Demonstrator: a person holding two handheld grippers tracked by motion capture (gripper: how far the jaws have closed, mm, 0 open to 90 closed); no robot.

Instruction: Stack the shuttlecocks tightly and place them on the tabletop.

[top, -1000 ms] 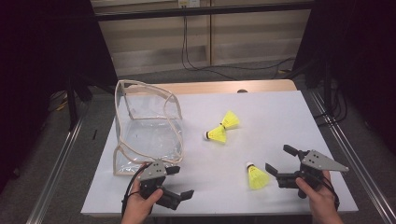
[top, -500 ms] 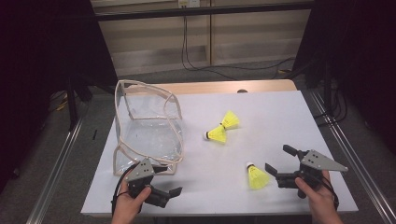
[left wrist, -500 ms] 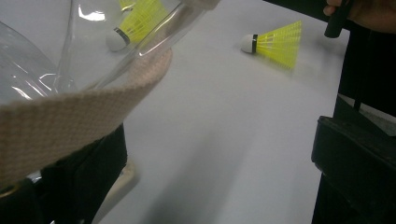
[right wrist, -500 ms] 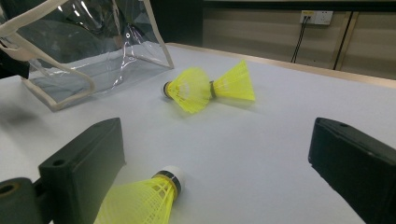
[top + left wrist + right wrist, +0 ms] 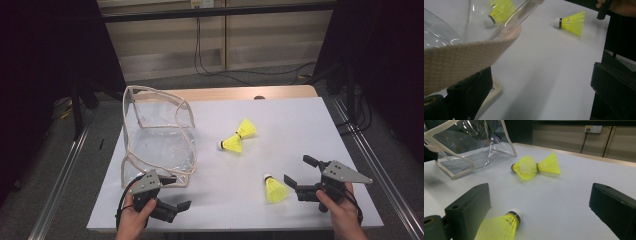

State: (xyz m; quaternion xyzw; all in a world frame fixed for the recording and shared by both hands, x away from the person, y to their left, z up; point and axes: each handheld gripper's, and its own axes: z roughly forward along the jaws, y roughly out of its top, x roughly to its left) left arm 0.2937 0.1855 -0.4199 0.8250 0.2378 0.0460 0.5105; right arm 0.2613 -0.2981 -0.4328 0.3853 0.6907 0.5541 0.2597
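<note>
Your left gripper point(image 5: 175, 192) sits at the near left of the desk point(image 5: 300, 130), just by the bottom corner of the clear bag point(image 5: 157, 135). Its jaws are wide apart and hold nothing. In the left gripper view, the bag's cloth strap point(image 5: 471, 53) runs right across in front of one jaw. It looks like you put the gripper there so you can take hold of the strap and keep the bag's mouth open. The bag stands up with its opening facing the middle of the desk, so things can go in from that side.

In the middle of the desk lie two yellow shuttlecocks point(image 5: 239, 136). They touch, with one stuck partly into the other. They are a little way from the bag's mouth.

More to the right, near your edge of the desk, lies one more yellow shuttlecock point(image 5: 274, 189). Its white tip points away from you.

Your right gripper point(image 5: 296, 173) is just beside that one. Its jaws are wide open too and hold nothing. In the right gripper view, the shuttlecock lies low between the jaws, close to the left one. I think you hold the gripper like this so you can close on it and carry it to the bag.
</note>
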